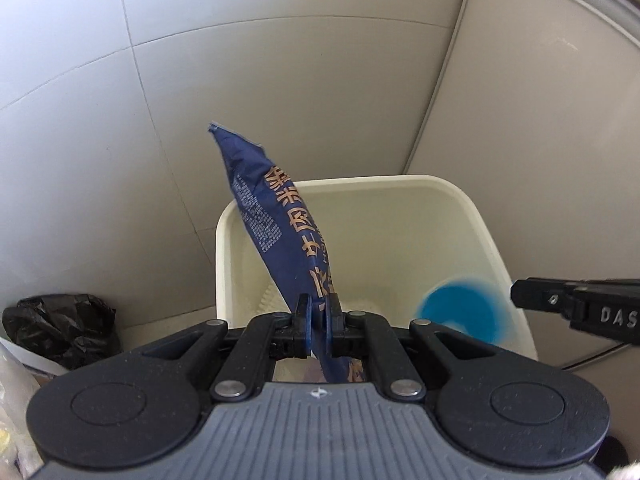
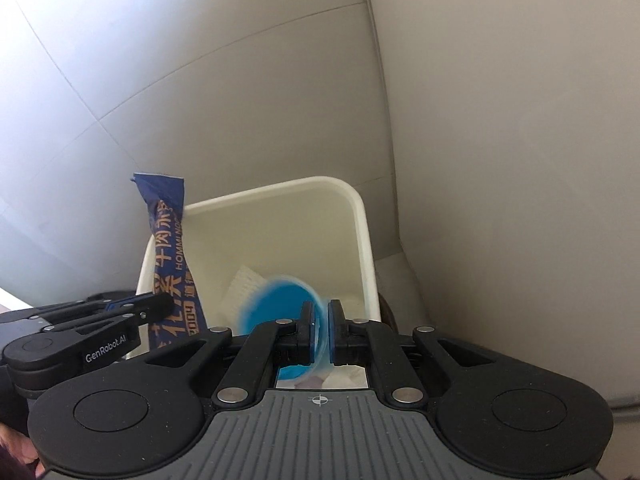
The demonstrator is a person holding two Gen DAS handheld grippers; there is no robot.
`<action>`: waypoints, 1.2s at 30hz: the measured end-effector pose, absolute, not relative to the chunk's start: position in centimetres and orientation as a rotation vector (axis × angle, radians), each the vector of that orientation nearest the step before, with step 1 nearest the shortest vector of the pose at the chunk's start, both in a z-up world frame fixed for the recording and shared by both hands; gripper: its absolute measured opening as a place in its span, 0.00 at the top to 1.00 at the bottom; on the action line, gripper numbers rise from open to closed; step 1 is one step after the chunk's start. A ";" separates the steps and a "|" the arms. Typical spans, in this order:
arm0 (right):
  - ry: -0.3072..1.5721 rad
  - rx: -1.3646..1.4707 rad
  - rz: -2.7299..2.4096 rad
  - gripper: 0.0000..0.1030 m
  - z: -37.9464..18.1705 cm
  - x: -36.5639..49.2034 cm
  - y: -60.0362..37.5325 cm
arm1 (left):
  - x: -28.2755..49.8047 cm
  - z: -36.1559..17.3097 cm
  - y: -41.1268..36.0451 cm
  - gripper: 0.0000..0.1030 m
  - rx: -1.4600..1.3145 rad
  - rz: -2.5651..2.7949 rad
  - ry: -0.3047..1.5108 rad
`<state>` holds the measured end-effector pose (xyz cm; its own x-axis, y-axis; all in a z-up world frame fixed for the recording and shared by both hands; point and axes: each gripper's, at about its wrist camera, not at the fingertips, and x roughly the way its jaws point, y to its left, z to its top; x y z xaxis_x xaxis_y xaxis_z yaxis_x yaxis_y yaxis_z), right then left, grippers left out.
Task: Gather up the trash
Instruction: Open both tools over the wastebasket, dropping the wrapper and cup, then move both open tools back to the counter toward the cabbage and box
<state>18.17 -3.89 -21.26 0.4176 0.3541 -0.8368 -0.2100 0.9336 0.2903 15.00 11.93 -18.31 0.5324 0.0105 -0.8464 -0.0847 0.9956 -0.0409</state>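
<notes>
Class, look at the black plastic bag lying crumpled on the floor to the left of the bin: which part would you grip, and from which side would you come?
Grip a raised fold at the top of the black plastic bag, coming from above. It lies in a soft, crumpled heap on the floor beside the cream bin, so the upstanding creases probably give two fingers something to pinch; its flanks are loose and low.

Cream bin, smooth matt plastic; navy snack wrapper, creased film; black bag, crinkled glossy plastic; floor tiles, smooth
</notes>
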 end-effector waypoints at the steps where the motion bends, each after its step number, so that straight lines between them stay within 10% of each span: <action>1: 1.084 0.155 0.355 0.90 -21.3 18.3 -4.0 | 15.0 -18.4 11.7 0.95 -0.072 0.057 1.015; 12: 1.092 0.164 0.374 0.89 -19.0 16.0 -4.1 | 15.5 -21.0 10.3 0.94 0.045 0.030 1.076; 15: 1.097 0.167 0.380 0.89 -18.3 15.6 -4.3 | 15.5 -21.3 10.7 0.79 0.013 0.052 1.099; 22: 1.104 0.198 0.406 0.69 -15.6 15.2 -4.6 | 13.2 -19.1 11.5 0.43 -0.048 0.057 1.055; 28: 1.034 0.213 0.465 0.35 -10.2 13.6 -5.4 | 12.2 -14.9 11.8 0.28 -0.066 0.061 1.004; 36: 0.938 0.206 0.548 0.24 -1.6 11.3 -6.5 | 10.1 -8.6 10.5 0.13 -0.074 0.047 0.929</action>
<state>11.34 -6.46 -1.58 0.4675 0.5299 -0.7076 -0.3556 0.8455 0.3983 10.06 10.53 -8.60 0.5980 0.0083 -0.8015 -0.0722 0.9964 -0.0436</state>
